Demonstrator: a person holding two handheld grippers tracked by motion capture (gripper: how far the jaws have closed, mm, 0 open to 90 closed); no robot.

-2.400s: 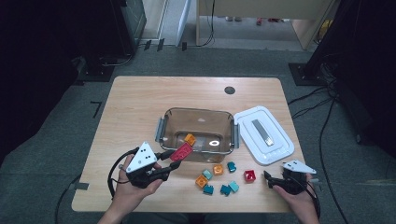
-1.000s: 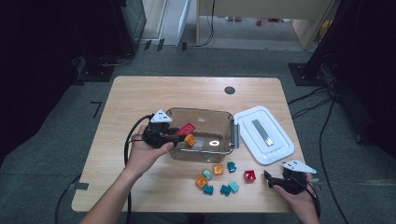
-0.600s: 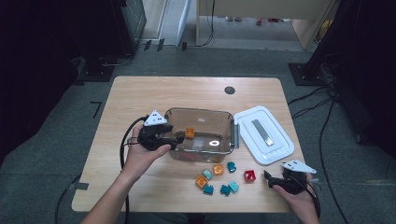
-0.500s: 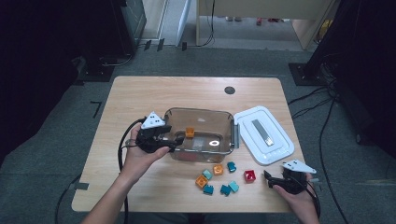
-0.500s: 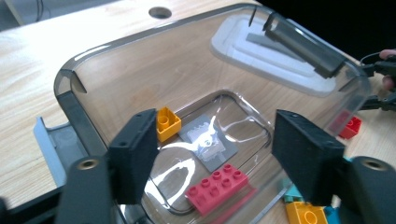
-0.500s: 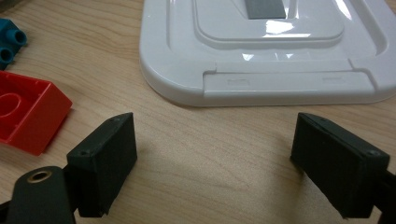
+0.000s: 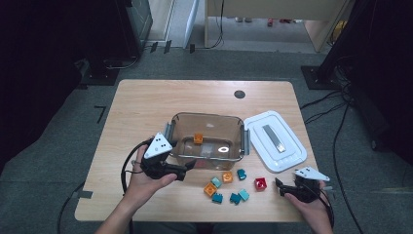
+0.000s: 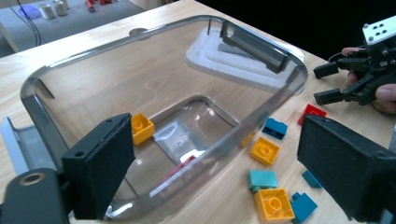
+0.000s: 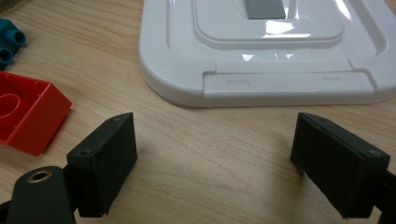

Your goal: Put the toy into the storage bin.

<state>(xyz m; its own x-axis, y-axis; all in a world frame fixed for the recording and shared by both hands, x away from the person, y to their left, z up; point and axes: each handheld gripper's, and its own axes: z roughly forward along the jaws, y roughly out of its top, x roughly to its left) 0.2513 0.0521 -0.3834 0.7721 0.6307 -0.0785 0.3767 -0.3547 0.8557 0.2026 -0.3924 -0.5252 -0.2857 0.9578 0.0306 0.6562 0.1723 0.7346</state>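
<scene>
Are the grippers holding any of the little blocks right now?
No. The left gripper and the right gripper are both open with nothing between their jaws.

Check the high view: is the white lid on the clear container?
No, the white lid lies flat on the table right of the open clear container.

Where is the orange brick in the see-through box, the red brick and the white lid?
orange brick (image 7: 198, 138): high view, its top face, inside the box.
red brick (image 7: 260, 183): high view, its top, on the table.
white lid (image 7: 292, 153): high view, bare flat part near its front right edge.
</scene>
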